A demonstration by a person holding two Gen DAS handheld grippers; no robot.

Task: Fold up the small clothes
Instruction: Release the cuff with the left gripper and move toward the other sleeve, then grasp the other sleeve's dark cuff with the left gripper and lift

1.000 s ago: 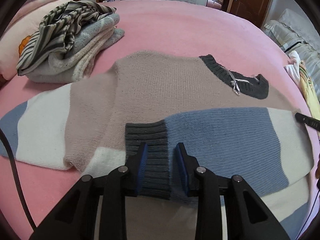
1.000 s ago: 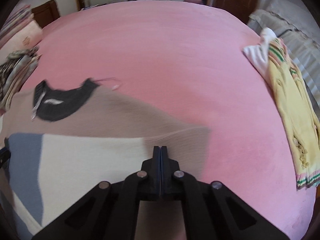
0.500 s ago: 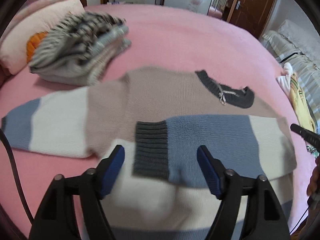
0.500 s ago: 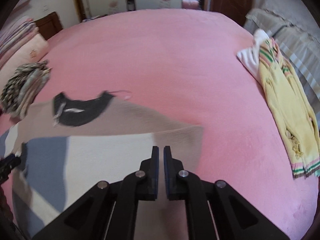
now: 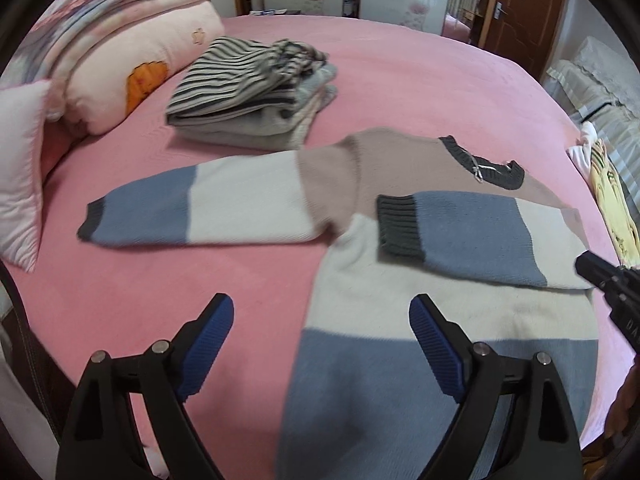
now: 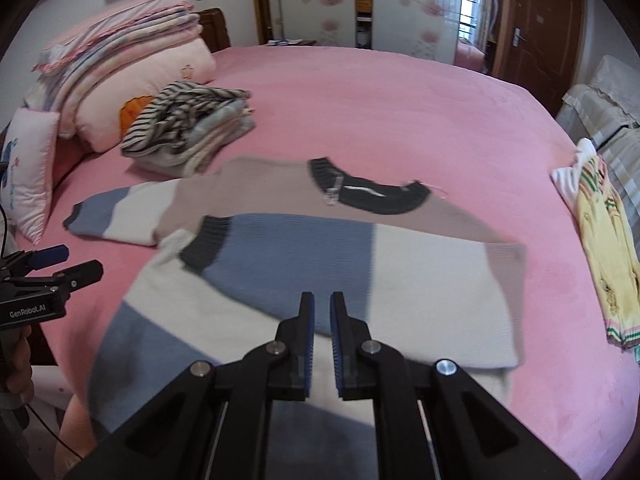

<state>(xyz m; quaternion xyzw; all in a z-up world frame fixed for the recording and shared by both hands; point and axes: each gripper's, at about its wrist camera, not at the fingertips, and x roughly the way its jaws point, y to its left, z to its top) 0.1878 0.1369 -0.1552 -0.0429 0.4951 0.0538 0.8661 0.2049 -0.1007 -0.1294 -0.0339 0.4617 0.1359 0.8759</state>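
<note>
A small knit sweater (image 5: 400, 168) in tan, cream and blue lies flat on the pink bed, also in the right wrist view (image 6: 280, 200). Its right sleeve (image 5: 472, 236) is folded across the chest, dark cuff near the middle. Its left sleeve (image 5: 200, 208) stretches out flat to the left. My left gripper (image 5: 322, 324) is wide open and empty, above the sweater's lower left edge. My right gripper (image 6: 321, 312) hangs above the folded sleeve (image 6: 300, 256), jaws a narrow gap apart, holding nothing.
A pile of folded clothes (image 5: 256, 92) with a striped piece on top sits at the back left, next to pillows (image 5: 120, 64). A yellow garment (image 6: 604, 248) lies at the bed's right edge. Pink bedspread (image 6: 380, 112) spreads behind the sweater.
My left gripper let go of the sleeve cuff, opened wide and drew back to the left. My right gripper opened slightly and pulled back and up from the sweater.
</note>
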